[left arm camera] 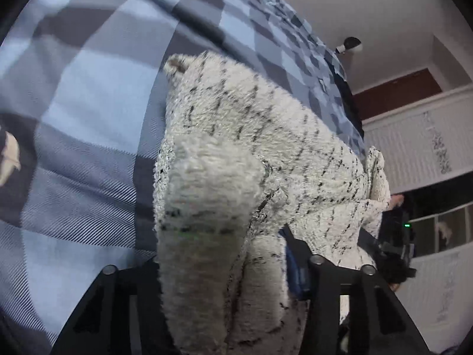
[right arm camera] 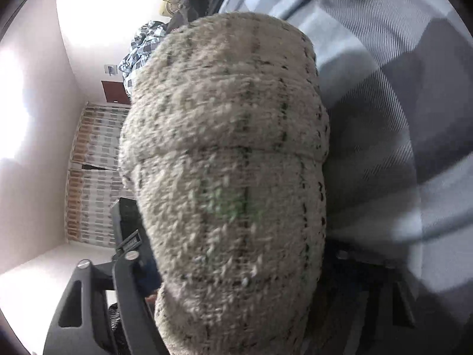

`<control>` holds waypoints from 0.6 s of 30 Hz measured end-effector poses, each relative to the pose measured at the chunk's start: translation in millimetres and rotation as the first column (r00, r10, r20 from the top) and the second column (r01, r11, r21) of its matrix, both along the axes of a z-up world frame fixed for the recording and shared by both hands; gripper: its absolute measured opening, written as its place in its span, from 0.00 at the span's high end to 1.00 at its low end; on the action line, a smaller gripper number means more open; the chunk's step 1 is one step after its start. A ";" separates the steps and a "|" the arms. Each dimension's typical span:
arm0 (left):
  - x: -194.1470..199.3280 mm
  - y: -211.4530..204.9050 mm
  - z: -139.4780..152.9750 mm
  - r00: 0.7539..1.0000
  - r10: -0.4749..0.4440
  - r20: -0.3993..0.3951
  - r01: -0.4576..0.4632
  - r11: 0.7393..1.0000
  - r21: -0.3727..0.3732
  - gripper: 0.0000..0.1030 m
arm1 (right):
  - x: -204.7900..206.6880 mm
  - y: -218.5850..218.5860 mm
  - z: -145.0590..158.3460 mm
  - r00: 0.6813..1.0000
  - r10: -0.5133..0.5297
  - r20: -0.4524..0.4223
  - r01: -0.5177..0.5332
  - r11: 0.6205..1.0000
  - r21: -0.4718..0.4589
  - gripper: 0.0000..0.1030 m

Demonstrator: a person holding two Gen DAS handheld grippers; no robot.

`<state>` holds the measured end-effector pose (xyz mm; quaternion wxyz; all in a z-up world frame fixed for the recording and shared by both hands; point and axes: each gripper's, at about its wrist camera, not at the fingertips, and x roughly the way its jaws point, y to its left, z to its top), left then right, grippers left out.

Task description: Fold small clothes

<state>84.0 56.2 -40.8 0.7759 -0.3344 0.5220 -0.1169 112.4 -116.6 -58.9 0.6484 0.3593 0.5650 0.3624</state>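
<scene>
A fuzzy cream garment [left arm camera: 236,153] is bunched between the left tongs [left arm camera: 233,269] and draped over the right tongs [right arm camera: 230,269], above the checked bedding [left arm camera: 74,103]. Its long axis runs from one pair to the other. Whether either pair is pinching it cannot be told.

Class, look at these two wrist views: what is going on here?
A person is handling a fuzzy cream knit garment with dark flecks using two hand-held claws, over a blue and grey checked bedcover. The cloth runs between the fingers of the left claw and also fills the right claw. It hangs bunched and lifted, not yet laid flat or folded.
</scene>
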 end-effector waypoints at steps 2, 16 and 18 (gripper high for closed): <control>-6.6 -5.7 15.9 0.999 -0.001 0.041 0.001 1.000 0.014 0.59 | -12.5 7.6 23.3 0.995 0.013 0.099 -0.010 0.999 -0.031 0.35; 58.8 -2.9 67.1 0.984 -0.011 0.176 -0.004 0.996 0.086 0.60 | 27.5 81.5 109.1 0.959 0.050 0.280 -0.013 0.991 -0.133 0.35; 78.0 1.3 52.1 0.990 -0.009 0.141 -0.007 0.994 0.111 0.59 | 49.5 99.6 97.3 0.973 0.060 0.221 -0.026 0.988 -0.155 0.35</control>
